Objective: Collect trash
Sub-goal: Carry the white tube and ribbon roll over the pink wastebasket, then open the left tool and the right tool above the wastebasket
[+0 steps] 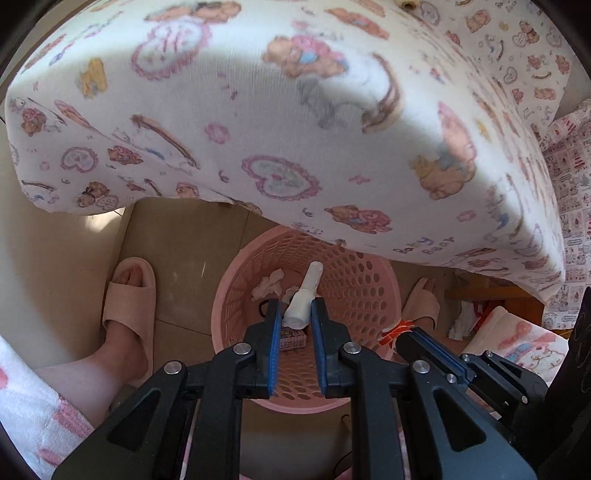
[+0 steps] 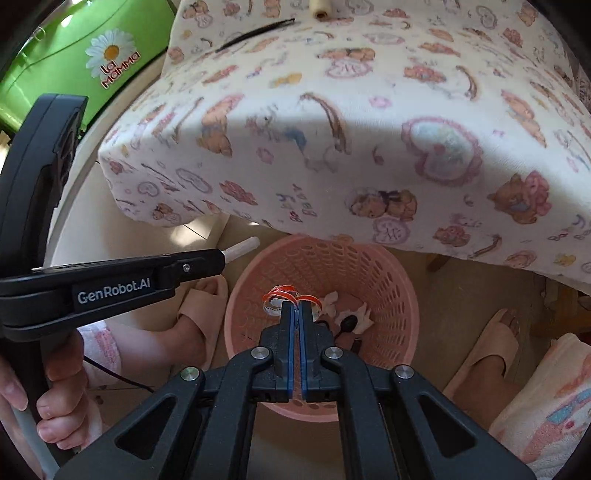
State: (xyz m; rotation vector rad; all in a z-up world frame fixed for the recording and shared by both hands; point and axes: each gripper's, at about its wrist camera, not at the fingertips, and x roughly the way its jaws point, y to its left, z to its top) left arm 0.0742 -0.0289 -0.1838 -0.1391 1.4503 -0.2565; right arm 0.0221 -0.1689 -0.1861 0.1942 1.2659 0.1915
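Note:
A pink perforated trash basket stands on the floor under the table edge; it also shows in the right wrist view. My left gripper is shut on a rolled white paper tube and holds it over the basket. The tube's tip sticks out of the left gripper in the right wrist view. My right gripper is shut on a red and white ribbon above the basket. The ribbon also shows in the left wrist view. Crumpled white tissues and a small box lie in the basket.
A table with a teddy-bear print cloth overhangs the basket's far side. The person's feet in beige slippers stand on both sides of the basket. A green bag stands at the left. A black cable lies on the tabletop.

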